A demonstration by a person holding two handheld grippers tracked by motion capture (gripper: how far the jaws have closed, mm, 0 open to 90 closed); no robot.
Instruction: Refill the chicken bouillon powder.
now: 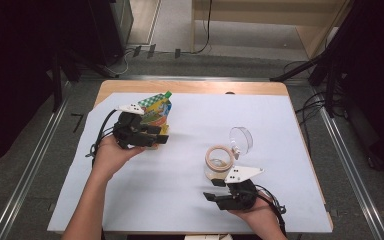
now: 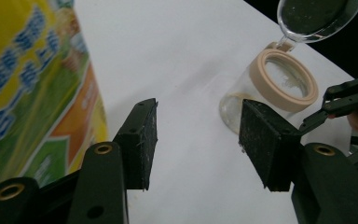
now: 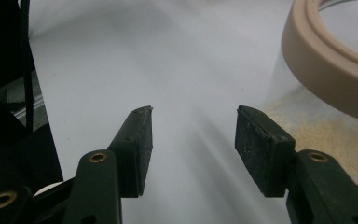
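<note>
A glass jar [image 1: 219,165] with a beige ring [image 2: 286,79] round its mouth stands open on the pale sheet [image 1: 190,200] that covers the table, right of the middle; its clear hinged lid [image 1: 241,139] is swung back and stands up behind it. The right gripper view shows what the high view does not: a thin layer of pale yellowish powder [image 3: 326,135] lying in the bottom of the jar and dusting its wall. The left gripper view shows the ring as a thick, smooth seal and the lid's hinge fitting just behind it. At the left of the sheet stands a carton [image 1: 156,112], printed in yellow, green and orange with blue lettering and topped by a green cap [image 1: 168,93]; what it holds cannot be told. The left gripper [image 2: 198,140] is just beside the carton, its jaws about half apart with nothing between them, only bare sheet, and the carton's printed side lies past its left jaw. The right gripper [image 3: 193,144] sits at the near edge of the sheet, close by the jar, its jaws likewise about half apart and empty, with the jar's wall just past the right-hand jaw and not between the pads.
</note>
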